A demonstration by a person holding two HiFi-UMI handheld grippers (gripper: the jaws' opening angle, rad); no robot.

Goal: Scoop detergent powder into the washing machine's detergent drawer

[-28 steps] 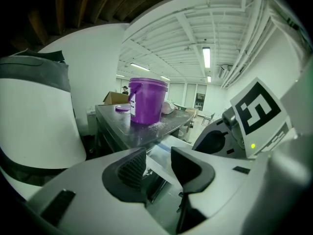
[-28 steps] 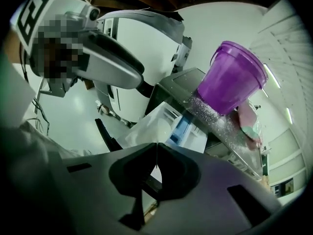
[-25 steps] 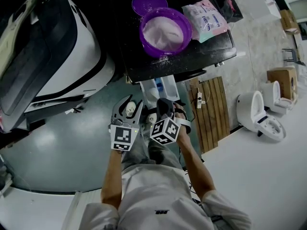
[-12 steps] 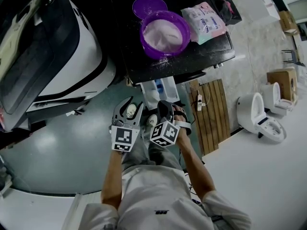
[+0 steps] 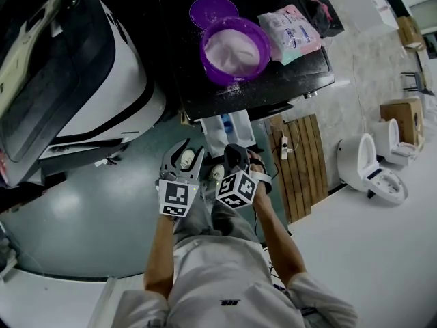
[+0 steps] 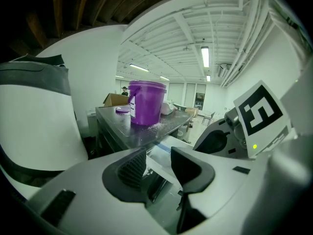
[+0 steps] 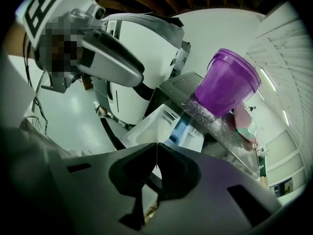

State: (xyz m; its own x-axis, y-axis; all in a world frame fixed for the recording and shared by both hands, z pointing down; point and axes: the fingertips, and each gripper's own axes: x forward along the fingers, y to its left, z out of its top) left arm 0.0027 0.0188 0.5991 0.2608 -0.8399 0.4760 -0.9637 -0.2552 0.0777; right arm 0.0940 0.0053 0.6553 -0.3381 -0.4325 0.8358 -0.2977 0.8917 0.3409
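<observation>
Left gripper (image 5: 181, 158): jaws apart, empty. Right gripper (image 5: 234, 157): jaws pressed together, nothing seen between. Just beyond both: open white detergent drawer (image 5: 229, 125). Farther, on dark tabletop (image 5: 287, 87): lidless purple plastic bucket (image 5: 235, 46) of powder. Advice: carry scoopfuls level, tipping only above drawer.

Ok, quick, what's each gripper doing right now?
Left gripper: open, empty.
Right gripper: shut, nothing visible between its jaws.
</observation>
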